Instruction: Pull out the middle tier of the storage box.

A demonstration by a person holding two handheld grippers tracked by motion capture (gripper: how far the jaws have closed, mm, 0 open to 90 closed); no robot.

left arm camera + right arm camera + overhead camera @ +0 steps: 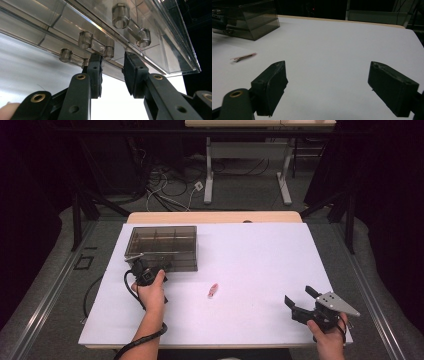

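A smoky, see-through plastic box (162,247) with a lid and inner dividers sits at the far left of the white-covered surface (260,260). The left tongs (145,270) are up against the box's near long side, held by the person's left hand (151,292), whose forearm comes in from the bottom edge.

In the left gripper view the left tongs (113,72) point at the box's front edge (140,20), where small clear hinge-like knobs (85,39) stick out along the seam between lid and body. The two black jaws stand a narrow gap apart, with their tips at or just under the lip of the box. Nothing is gripped between the pads; white surface shows through the gap. From this close angle it is hard to tell whether either tip actually touches the plastic, though the left one seems to rest against the ledge.

A small pink, slim object (213,290), perhaps a clip, lies on the surface just right of the left hand, well apart from the box. In the right gripper view it appears as a thin pink sliver (244,57) to the left, with the box (249,21) beyond it.

The right tongs (300,301) hover near the front right corner of the surface, held in the right hand (330,335). Their jaws are spread wide and empty, with bare white surface (332,62) between them.
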